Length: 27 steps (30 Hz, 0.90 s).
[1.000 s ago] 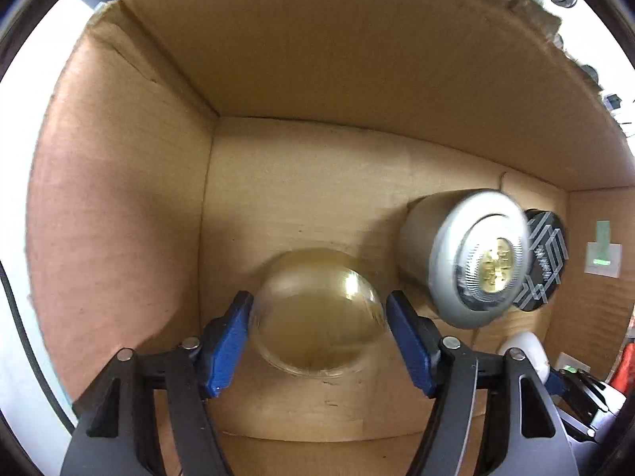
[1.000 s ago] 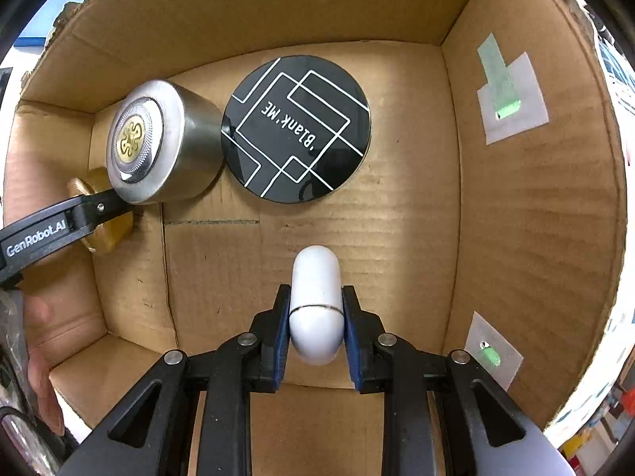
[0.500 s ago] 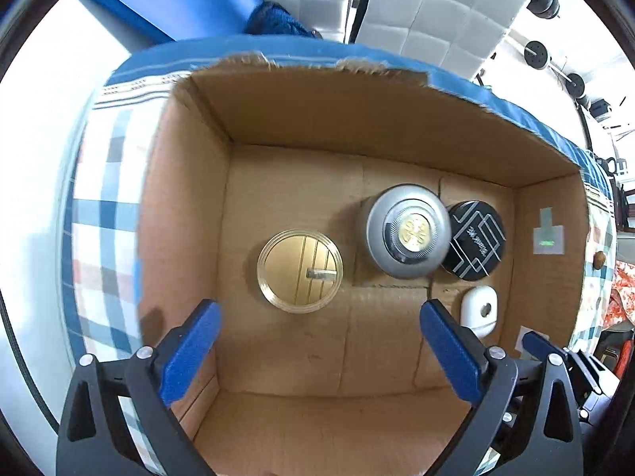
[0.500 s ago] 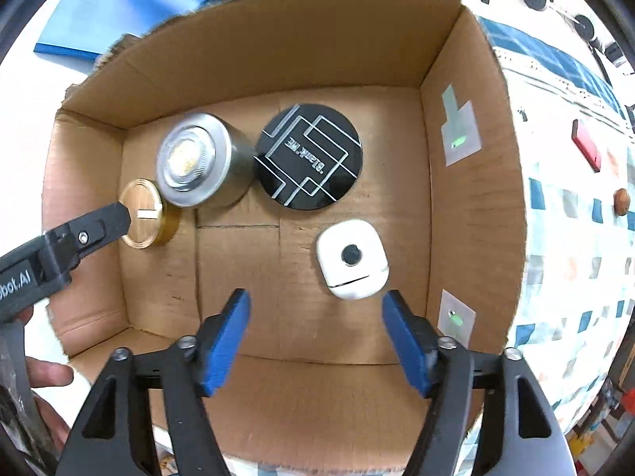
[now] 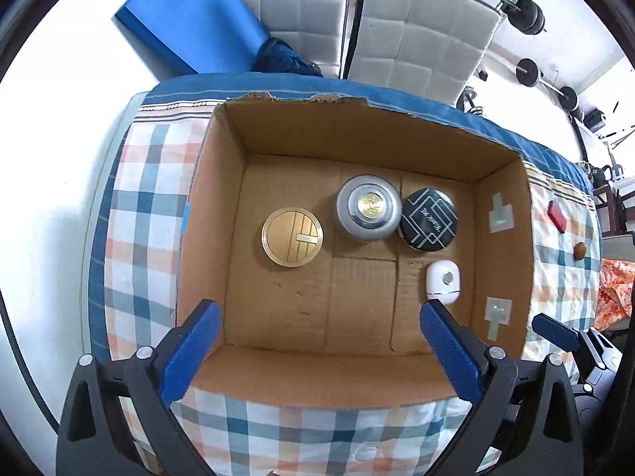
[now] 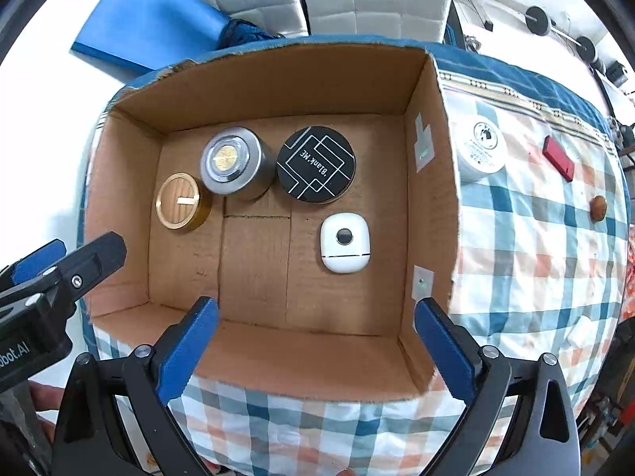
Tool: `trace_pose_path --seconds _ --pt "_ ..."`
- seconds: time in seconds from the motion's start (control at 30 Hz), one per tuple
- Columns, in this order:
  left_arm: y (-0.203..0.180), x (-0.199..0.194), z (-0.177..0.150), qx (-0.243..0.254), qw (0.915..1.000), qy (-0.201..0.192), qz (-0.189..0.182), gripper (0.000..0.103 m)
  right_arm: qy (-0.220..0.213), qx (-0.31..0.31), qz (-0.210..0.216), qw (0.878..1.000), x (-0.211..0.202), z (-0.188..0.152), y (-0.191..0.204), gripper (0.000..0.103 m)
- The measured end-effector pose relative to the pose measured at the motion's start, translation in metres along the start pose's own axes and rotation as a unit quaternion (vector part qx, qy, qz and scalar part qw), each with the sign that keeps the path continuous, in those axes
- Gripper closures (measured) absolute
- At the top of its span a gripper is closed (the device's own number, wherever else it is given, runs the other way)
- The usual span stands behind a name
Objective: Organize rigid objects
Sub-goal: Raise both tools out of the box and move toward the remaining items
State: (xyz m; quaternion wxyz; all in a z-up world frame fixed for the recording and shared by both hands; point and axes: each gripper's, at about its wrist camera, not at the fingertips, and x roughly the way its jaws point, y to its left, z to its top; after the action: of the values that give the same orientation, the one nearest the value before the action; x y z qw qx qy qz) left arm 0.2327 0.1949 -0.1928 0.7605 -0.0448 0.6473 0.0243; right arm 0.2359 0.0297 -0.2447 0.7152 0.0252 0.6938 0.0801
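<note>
An open cardboard box [image 5: 210, 214] [image 6: 428, 198] stands on a checked cloth. On its floor lie a gold round case [image 5: 292, 237] [image 6: 179, 201], a silver tin [image 5: 369, 208] [image 6: 234, 163], a black round tin [image 5: 428, 219] [image 6: 316, 164] and a white earbud case [image 5: 443, 281] [image 6: 345, 242]. My left gripper [image 5: 317, 353] is open and empty above the box's near wall. My right gripper [image 6: 315, 351] is open and empty above the near wall too. The left gripper's fingers also show at the left of the right wrist view [image 6: 99, 254].
On the cloth right of the box lie a white round tin [image 6: 481, 150], a red flat piece [image 6: 558, 158] [image 5: 556, 216] and a small brown knob [image 6: 598, 206] [image 5: 580, 250]. Two white chairs [image 5: 416, 39] and a blue mat [image 5: 190, 27] stand behind the table.
Both grippers have let go of their objects, opened wide and pulled up and back out of the box. The gold case and the white earbud case now lie on the box floor.
</note>
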Motion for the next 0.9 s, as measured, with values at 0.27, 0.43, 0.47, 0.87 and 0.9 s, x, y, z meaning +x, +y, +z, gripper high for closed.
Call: trace_pose_path --seconds 0.27,0.43,0.47,0.87,0.9 --pt "-0.030 -0.037 -0.014 -0.001 0.9996 -0.028 -0.002 0.000 -0.025 -0.002 0.023 0.999 -0.037 -0.010 -0.028 0.002" --pt "-0.091 -0.056 -0.013 0.037 0.9981 -0.050 -0.004 0.000 -0.042 0.029 0.026 0.998 -0.064 -0.021 -0.087 0.002" --pt "-0.110 -0.058 -0.011 0.049 0.9973 -0.053 -0.014 0.000 -0.045 0.041 0.021 0.998 -0.069 -0.024 -0.105 0.002" --pt "-0.294 0.014 0.031 0.160 0.9868 -0.004 -0.029 0.000 -0.021 0.237 -0.040 0.970 -0.060 -0.058 -0.347 0.002" --pt "-0.304 0.025 0.036 0.165 0.9860 0.003 -0.021 0.000 -0.015 0.250 -0.044 0.967 -0.053 -0.060 -0.363 0.002"
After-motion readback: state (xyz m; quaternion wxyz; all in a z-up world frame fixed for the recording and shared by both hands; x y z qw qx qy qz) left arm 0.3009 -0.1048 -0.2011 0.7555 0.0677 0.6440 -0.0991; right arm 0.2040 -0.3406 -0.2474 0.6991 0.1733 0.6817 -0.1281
